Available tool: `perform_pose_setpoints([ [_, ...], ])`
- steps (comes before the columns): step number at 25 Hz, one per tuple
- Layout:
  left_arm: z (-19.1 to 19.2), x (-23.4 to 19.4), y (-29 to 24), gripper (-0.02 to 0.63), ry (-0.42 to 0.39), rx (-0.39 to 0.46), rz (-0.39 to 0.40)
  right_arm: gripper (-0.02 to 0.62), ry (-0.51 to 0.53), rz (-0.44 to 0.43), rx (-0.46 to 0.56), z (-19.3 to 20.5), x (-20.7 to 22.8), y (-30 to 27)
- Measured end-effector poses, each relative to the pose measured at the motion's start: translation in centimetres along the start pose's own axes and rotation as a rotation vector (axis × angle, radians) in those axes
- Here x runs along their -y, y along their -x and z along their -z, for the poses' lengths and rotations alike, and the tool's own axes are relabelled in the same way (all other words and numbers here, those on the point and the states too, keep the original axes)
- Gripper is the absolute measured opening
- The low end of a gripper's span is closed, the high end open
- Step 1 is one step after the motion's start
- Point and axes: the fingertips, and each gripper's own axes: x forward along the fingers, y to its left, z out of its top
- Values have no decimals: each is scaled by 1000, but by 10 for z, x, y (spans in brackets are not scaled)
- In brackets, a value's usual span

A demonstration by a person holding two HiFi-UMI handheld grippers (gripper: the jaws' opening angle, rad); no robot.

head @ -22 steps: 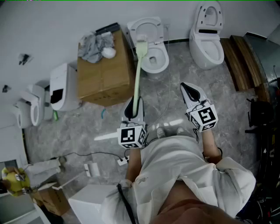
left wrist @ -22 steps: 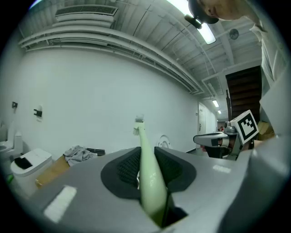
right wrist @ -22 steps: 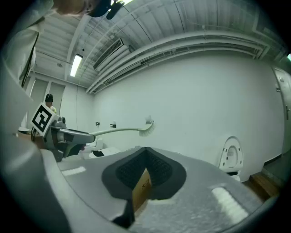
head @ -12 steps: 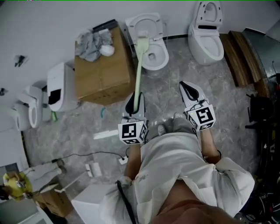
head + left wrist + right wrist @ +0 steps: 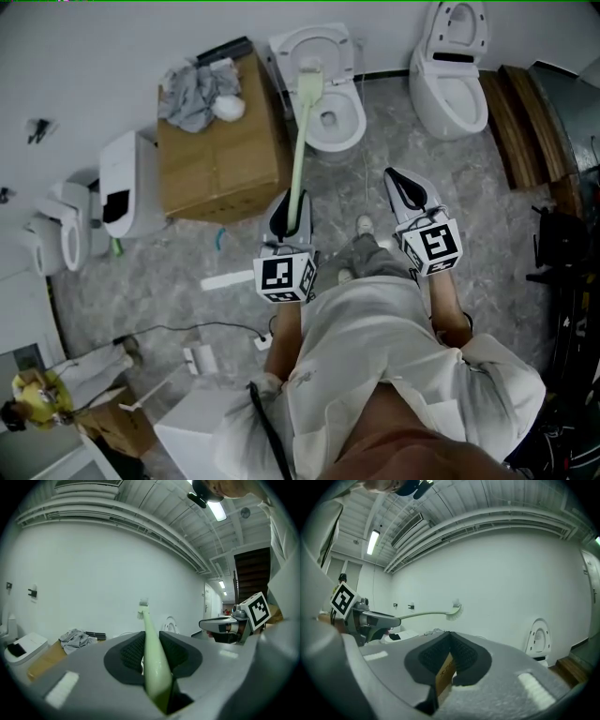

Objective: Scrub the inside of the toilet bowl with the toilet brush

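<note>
My left gripper [image 5: 288,214] is shut on the handle of a pale green toilet brush [image 5: 299,141], held roughly level in the air. The bristle head [image 5: 309,67] points toward the white toilet [image 5: 349,131], whose lid [image 5: 302,44] stands up. In the left gripper view the handle [image 5: 147,629] runs out between the pads of the left gripper [image 5: 151,635] to the bristles [image 5: 143,604]. My right gripper [image 5: 406,191] is shut, holds nothing and hovers to the right. Its own view shows the right gripper [image 5: 450,637], the brush [image 5: 451,612] and the left gripper [image 5: 377,619].
A cardboard box [image 5: 220,164] with a grey cloth [image 5: 195,92] stands left of the toilet. A second toilet [image 5: 452,80] is to the right, beside wooden planks [image 5: 520,122]. White fixtures [image 5: 131,183] and a cable [image 5: 178,330] lie to the left. The person's feet [image 5: 364,227] are on the marbled floor.
The person has stepped slightly toward the toilet, one foot now forward. Both grippers kept their poses, and the brush stays gripped and pointed at the toilet.
</note>
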Motion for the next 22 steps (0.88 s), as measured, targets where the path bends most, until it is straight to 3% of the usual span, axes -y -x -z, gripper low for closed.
perform_pose_setpoints([
  [14,-16,-5,-130,112,-20,-35,-97,2,2,-109,-16,-4,105,-93],
  [22,-16,-7,-179,113,-9,-49,-131,2,13,-162,-39,0,148,-132],
])
